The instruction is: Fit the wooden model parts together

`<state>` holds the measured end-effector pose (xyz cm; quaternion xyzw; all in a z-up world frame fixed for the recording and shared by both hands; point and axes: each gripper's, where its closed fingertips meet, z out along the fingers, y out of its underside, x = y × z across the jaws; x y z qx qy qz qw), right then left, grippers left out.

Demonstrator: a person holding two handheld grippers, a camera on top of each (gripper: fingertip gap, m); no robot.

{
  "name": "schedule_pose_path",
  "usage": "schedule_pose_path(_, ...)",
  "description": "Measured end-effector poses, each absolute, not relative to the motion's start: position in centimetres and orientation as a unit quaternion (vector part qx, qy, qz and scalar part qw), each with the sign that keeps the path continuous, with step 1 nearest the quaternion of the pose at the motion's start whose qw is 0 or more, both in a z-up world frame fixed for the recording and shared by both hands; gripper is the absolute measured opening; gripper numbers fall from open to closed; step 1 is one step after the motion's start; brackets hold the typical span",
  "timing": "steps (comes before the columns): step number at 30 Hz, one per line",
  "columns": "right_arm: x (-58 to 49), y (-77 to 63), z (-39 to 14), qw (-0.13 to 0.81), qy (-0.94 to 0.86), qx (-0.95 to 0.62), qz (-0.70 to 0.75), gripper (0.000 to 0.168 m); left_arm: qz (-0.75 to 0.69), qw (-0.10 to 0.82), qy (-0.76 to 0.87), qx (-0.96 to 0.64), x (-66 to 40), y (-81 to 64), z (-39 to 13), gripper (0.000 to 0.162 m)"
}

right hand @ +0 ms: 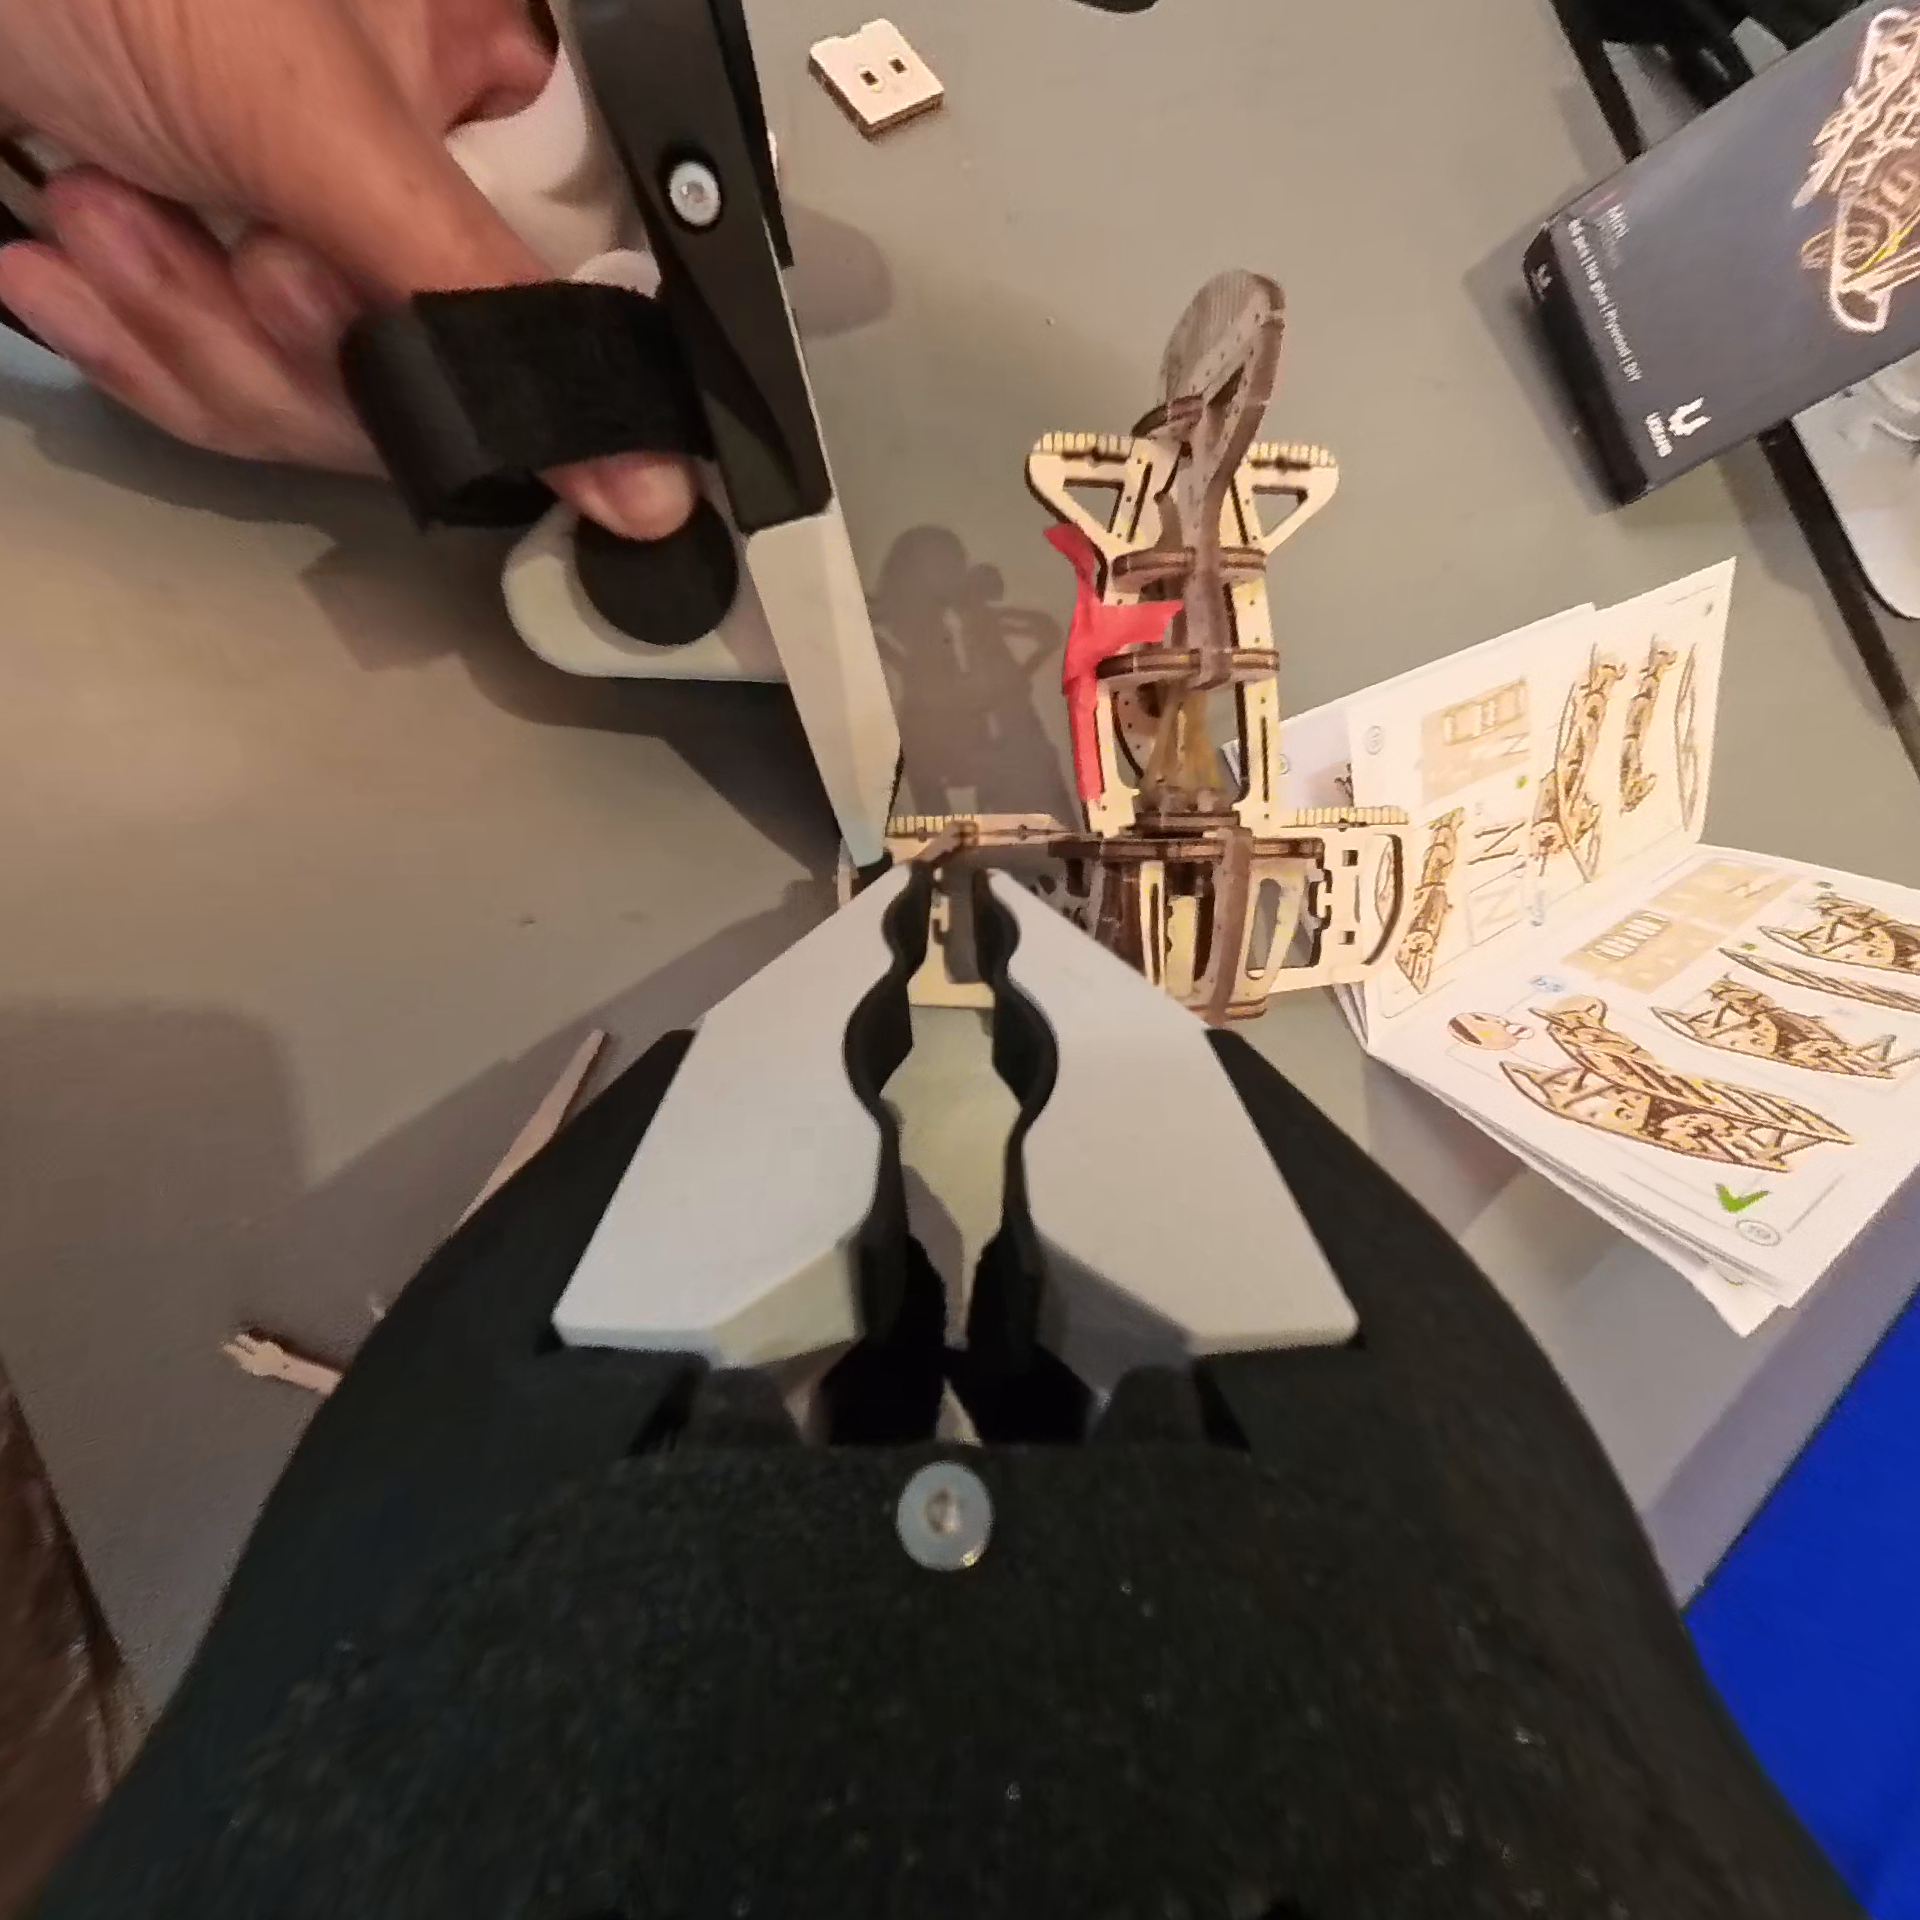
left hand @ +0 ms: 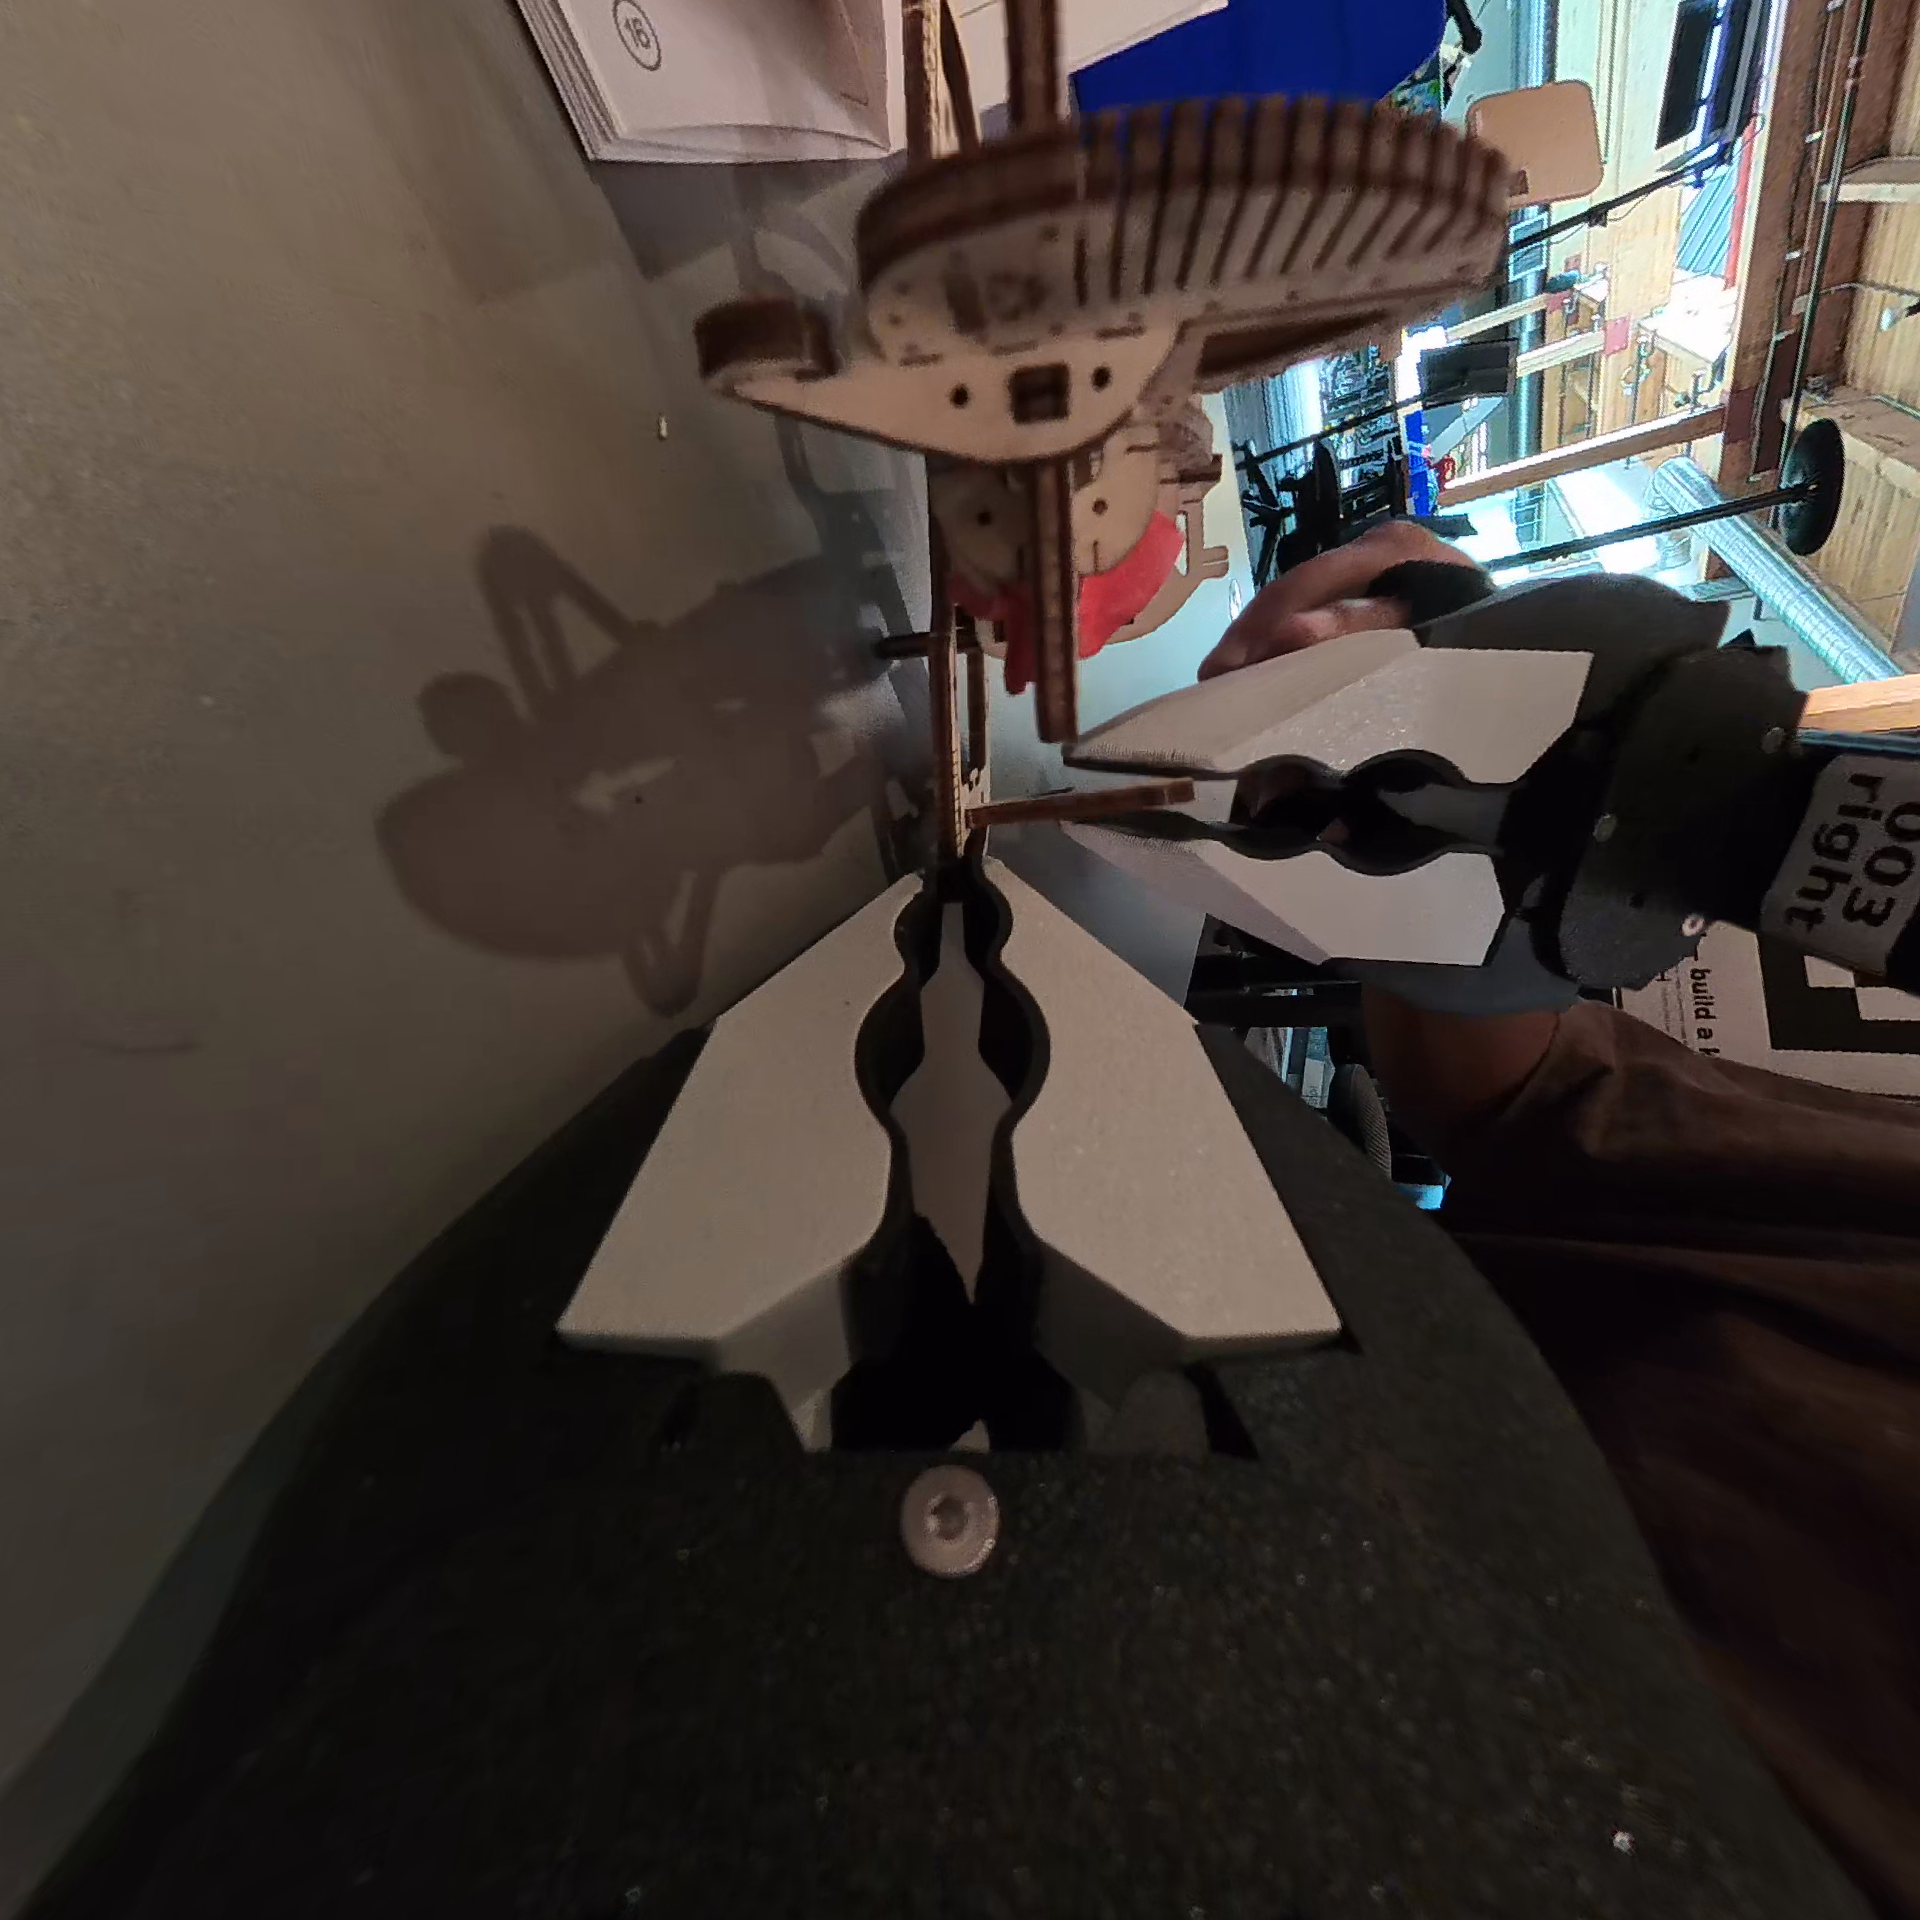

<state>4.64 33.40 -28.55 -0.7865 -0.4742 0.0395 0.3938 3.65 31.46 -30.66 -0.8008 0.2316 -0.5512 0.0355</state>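
Observation:
The wooden model (right hand: pixel 1174 727), a plane-like frame with a strip of red tape, hangs above the grey table (right hand: pixel 312 831). My left gripper (left hand: pixel 956 883) is shut on a thin edge strip (left hand: pixel 945 748) of the model and holds it up; one of its fingers (right hand: pixel 831 665) shows in the right wrist view. My right gripper (right hand: pixel 940 883) is shut on a small flat wooden piece (left hand: pixel 1081 805). The piece's free end touches the same strip, just above the left fingertips. The right gripper (left hand: pixel 1070 795) comes in from the side in the left wrist view.
An open instruction booklet (right hand: pixel 1558 987) lies right of the model, with a dark box (right hand: pixel 1714 260) behind it. A small square wooden part (right hand: pixel 878 78) lies at the far side. Wooden scraps (right hand: pixel 281 1361) lie at the near left. A blue surface (right hand: pixel 1818 1558) is at the right. Both grippers' tips are close together, under 4 cm apart.

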Motion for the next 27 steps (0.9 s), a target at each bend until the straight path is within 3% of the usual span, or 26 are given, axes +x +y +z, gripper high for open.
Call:
schedule_pose_path(14,4.4,33.1,-29.2,0.334,-0.494,-0.801,0.057,0.014,-0.553,0.036,0.231,-0.800,3.7,31.4,-30.6,0.001)
schedule_pose_path(19,4.3,33.2,-29.8,0.321,-0.502,-0.802,0.044,0.004,-0.552,0.037,0.232,-0.800,3.7,31.4,-30.6,0.001)
schedule_pose_path(27,4.4,33.1,-30.1,0.288,-0.479,-0.827,0.061,0.003,-0.545,0.038,0.232,-0.805,3.6,31.4,-30.8,0.001)
